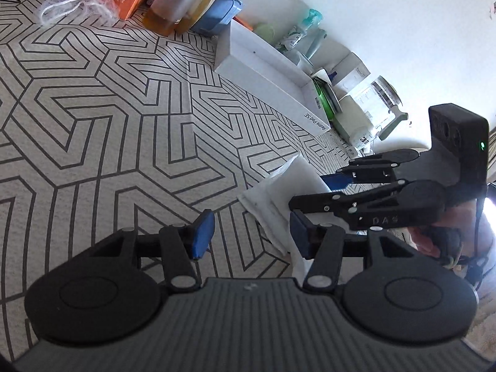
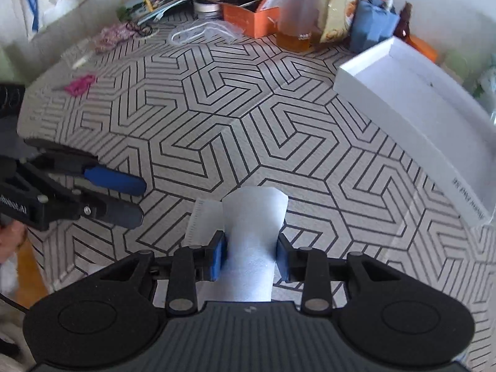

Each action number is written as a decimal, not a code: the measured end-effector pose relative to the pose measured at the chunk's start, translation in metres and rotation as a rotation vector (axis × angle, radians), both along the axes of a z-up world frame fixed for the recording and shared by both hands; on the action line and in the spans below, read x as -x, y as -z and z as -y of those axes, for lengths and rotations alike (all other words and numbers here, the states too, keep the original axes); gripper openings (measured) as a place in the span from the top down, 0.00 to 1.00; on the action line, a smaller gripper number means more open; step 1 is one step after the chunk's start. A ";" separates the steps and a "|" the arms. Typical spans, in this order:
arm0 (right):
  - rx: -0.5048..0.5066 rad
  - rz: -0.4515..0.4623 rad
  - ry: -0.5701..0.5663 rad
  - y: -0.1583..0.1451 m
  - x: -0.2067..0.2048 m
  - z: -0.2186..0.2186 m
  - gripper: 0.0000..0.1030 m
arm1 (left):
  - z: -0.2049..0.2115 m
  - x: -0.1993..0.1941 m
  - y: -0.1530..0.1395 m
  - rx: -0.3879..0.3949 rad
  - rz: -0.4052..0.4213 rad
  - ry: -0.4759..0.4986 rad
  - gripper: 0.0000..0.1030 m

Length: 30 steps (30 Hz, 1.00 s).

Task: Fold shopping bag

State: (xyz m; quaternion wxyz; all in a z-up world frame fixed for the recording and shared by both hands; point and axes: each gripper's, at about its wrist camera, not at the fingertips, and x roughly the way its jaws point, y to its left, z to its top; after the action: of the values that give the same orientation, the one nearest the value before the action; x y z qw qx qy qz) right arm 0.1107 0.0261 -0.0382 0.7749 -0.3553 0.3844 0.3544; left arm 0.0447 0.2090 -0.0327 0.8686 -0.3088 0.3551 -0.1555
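The patterned tablecloth [image 2: 235, 117] spreads widest, and the long white box [image 2: 427, 117] lies along its right side, with an orange carton [image 2: 248, 18] and other clutter at its far edge. The white shopping bag [image 2: 251, 248], already folded into a narrow strip, lies near the tablecloth's near edge, well short of the white box. The right gripper [image 2: 251, 257] has its blue pads against both sides of that strip, holding it, while the left gripper [image 1: 251, 235], just left of the bag, has its fingers spread wide around nothing.
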 end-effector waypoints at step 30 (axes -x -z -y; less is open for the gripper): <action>-0.104 0.264 -0.075 0.035 0.046 0.007 0.63 | 0.007 -0.034 0.029 0.371 -0.094 -0.048 0.49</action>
State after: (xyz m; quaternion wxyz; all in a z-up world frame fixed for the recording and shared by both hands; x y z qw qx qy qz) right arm 0.0643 0.0196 -0.0736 0.8224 -0.3722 0.2465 0.3528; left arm 0.0788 0.2022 -0.0622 0.7827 -0.4787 0.3532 -0.1829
